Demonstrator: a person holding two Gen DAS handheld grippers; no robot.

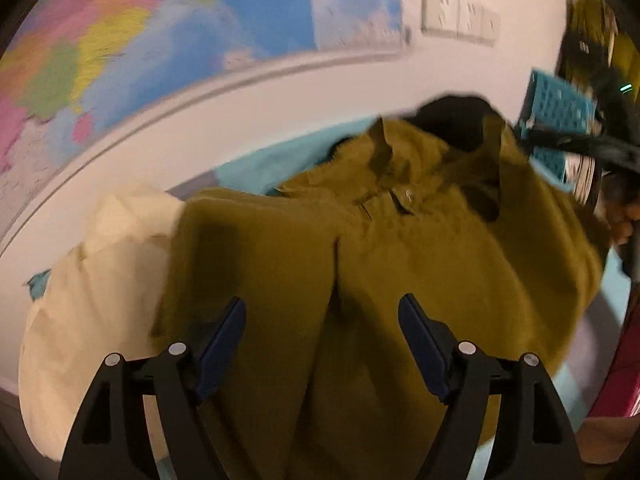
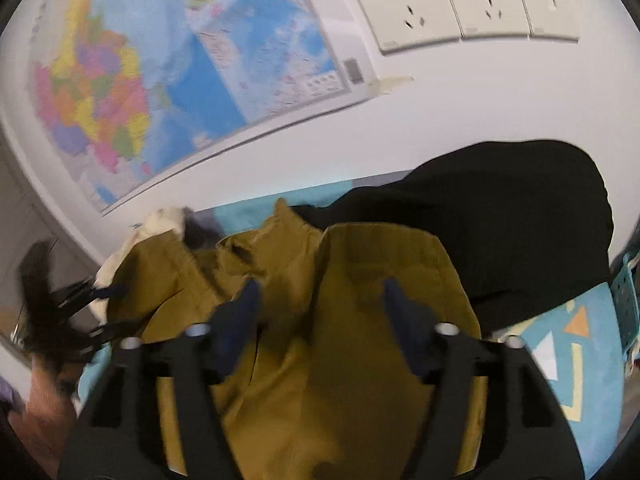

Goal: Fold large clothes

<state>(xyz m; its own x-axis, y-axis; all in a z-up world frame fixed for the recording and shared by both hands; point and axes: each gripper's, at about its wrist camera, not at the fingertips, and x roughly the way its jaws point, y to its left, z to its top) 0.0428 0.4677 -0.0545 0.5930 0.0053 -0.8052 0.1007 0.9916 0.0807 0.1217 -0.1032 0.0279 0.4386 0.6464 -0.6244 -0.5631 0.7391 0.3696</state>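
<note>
Three garments lie heaped on a teal patterned cloth-covered surface against a white wall: one mustard-olive cotton jacket, one cream-coloured fabric garment and one black garment. The mustard jacket sits in the middle, directly under both grippers, with the cream piece touching its left side and the black piece lying behind it to the right. It is rumpled, its collar standing up at the far end, a long seam or opening running down its middle and soft folds across the body. The left gripper has its two blue-padded fingers spread wide above the jacket, holding nothing. The right gripper likewise has its jaws apart over the mustard cloth, empty. On the wall hang one colourful paper map and one row of three white socket plates. One turquoise perforated plastic basket stands near the right edge.
</note>
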